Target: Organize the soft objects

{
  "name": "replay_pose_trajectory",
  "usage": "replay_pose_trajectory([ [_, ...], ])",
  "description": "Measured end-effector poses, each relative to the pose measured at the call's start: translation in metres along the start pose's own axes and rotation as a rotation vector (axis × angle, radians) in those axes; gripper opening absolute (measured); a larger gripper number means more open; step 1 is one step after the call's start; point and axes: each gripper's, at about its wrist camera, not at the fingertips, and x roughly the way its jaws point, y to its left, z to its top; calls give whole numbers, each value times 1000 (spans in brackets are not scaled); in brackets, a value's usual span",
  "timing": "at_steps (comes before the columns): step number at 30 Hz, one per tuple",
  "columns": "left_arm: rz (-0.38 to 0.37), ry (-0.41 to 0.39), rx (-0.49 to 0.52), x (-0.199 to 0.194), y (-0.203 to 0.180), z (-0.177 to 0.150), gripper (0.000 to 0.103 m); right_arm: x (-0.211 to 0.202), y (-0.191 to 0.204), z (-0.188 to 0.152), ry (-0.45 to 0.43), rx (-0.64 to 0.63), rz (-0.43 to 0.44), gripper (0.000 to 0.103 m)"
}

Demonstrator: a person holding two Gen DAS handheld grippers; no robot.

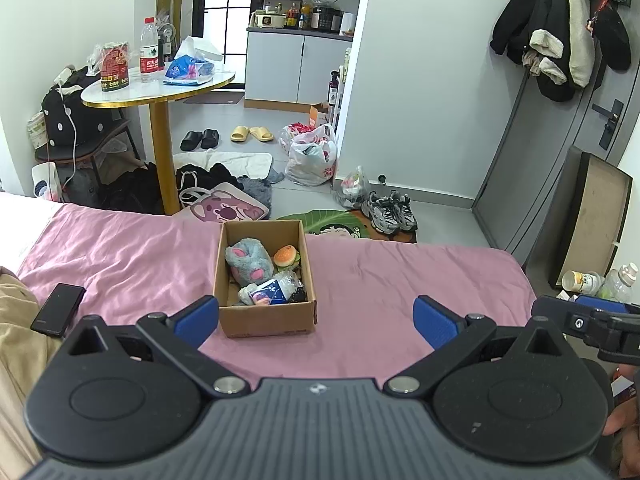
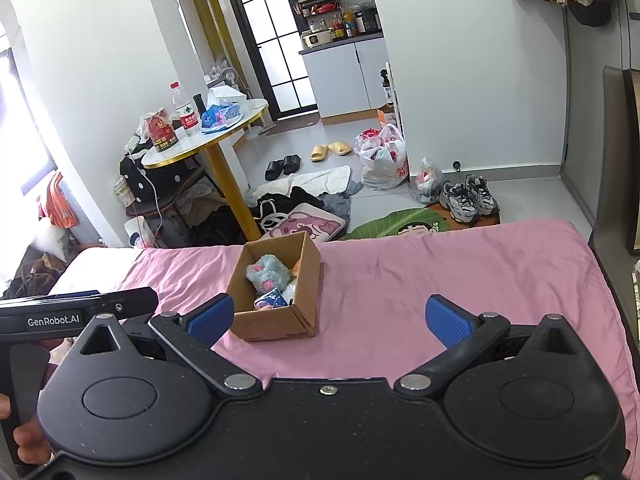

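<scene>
Both grippers, left (image 1: 316,322) & right (image 2: 329,320), hover w/ blue pads spread wide & holding nothing over the pink bedsheet (image 1: 400,280), while the cardboard box (image 1: 266,322) sits on it just ahead, w/ a grey plush toy (image 1: 249,262), burger toy (image 1: 286,256) & small packets inside.

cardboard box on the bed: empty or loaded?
Loaded. The cardboard box sits open-topped on the pink sheet, holding a grey plush toy, a burger toy and small packets.
</scene>
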Motion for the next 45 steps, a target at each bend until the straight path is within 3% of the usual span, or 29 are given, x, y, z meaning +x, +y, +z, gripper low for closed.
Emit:
replay_pose_trajectory([
  [45,-1,17,-16,3,8,-10,102,2,0,-10,19,-11,-35,103],
])
